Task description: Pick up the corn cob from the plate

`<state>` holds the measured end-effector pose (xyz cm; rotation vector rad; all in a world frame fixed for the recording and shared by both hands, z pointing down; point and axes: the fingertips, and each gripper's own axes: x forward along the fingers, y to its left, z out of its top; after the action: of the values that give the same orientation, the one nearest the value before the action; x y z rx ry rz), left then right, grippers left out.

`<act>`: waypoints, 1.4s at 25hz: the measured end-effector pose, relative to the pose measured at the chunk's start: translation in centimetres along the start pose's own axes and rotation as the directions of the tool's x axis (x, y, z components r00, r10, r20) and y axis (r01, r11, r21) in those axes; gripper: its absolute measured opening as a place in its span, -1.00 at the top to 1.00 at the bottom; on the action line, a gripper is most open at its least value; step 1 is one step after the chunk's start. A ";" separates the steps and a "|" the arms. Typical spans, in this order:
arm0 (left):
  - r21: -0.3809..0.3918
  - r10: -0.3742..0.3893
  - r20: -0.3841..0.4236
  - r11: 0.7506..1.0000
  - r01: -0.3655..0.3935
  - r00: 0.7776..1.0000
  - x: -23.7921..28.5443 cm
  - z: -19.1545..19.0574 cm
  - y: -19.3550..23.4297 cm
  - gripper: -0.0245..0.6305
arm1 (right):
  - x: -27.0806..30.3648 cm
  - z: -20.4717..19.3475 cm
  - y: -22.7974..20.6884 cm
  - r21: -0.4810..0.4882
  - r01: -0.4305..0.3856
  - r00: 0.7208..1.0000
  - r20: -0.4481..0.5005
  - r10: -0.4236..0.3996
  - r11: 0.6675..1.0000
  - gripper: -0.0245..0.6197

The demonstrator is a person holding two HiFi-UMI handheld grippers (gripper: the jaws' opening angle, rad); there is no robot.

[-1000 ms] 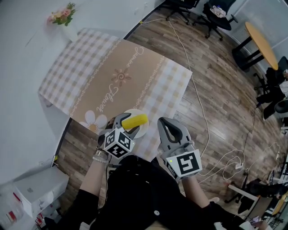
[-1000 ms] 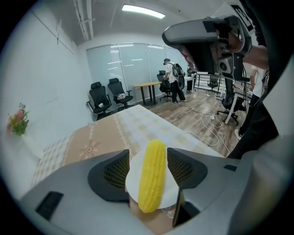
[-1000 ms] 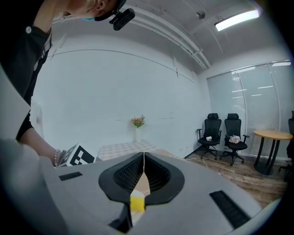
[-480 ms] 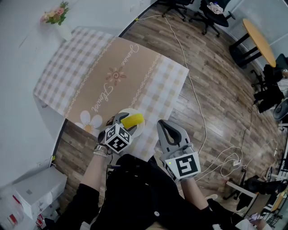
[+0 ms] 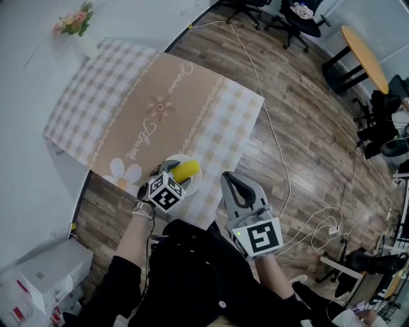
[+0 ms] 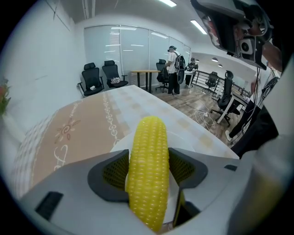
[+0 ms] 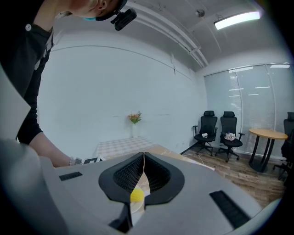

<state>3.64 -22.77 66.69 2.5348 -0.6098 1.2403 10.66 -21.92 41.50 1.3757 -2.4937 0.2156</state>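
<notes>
A yellow corn cob [image 5: 186,170] sits crosswise between the jaws of my left gripper [image 5: 171,170], just over the white plate [image 5: 199,182] near the table's front edge. In the left gripper view the cob [image 6: 148,170] fills the gap between both ribbed pads, and the gripper [image 6: 148,161] is shut on it. Whether the cob still touches the plate is hidden. My right gripper [image 5: 238,186] hangs to the right of the plate, off the table's edge, its jaws closed together with nothing held [image 7: 144,158]. The cob's tip [image 7: 137,196] shows below them.
A beige and checked tablecloth [image 5: 153,108] covers the table, with a flower vase [image 5: 75,22] at its far left corner. White boxes [image 5: 48,271] stand on the floor at the left. Cables [image 5: 319,227], office chairs [image 5: 300,19] and a round table [image 5: 364,57] lie to the right.
My left gripper stays shut on the corn cob over the plate and has drawn slightly toward the table. The right gripper has kept its place and remains closed.
</notes>
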 end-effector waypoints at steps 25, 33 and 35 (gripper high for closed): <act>-0.142 0.071 0.044 0.988 -0.064 0.997 -0.9 0.1 0.5 0.13 | 0.0 0.4 1.0 -0.013 -0.029 1.000 0.012 0.029 1.000 0.79; -0.185 0.125 0.125 0.978 -0.101 0.984 -3.9 1.7 0.8 0.13 | 0.0 1.0 1.5 -0.030 -0.054 0.998 0.030 0.055 0.998 0.79; -0.177 0.148 0.146 0.977 -0.121 0.978 -5.1 2.1 0.8 0.13 | -0.1 1.2 1.5 -0.034 -0.057 0.998 0.037 0.058 0.998 0.79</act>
<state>1.94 -23.02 61.37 2.5005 -0.8966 0.9865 9.19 -21.35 40.31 1.3085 -2.5582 0.1617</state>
